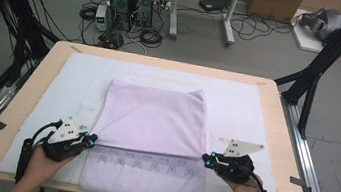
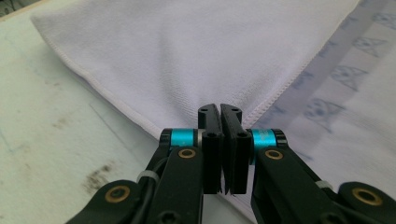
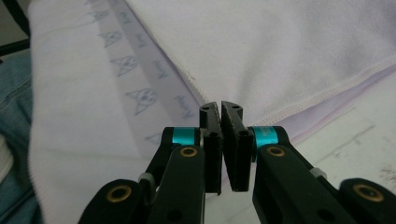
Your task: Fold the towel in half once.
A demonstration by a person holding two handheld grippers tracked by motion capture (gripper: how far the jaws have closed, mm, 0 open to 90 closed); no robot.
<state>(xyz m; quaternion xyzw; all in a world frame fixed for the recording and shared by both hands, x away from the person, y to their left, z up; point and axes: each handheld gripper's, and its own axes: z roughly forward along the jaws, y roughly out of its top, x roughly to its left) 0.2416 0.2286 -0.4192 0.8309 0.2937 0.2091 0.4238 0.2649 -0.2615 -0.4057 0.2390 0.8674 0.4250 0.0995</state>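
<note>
Lilac towel (image 1: 152, 123) lies mid-frame on the white-padded bench (image 1: 32, 92), far edge folded over, patterned band showing lower centre. Left hand-held gripper (image 1: 93, 139) is clamped on the fold's left corner, right hand-held gripper (image 1: 206, 159) clamped on its right corner.

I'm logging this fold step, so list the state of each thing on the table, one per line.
towel: lying flat, upper layer folded over, printed band along the near part uncovered.
left gripper: jaws shut, at the folded layer's left corner.
right gripper: jaws shut, at the folded layer's right corner.
white mat: spread flat under the towel.
</note>
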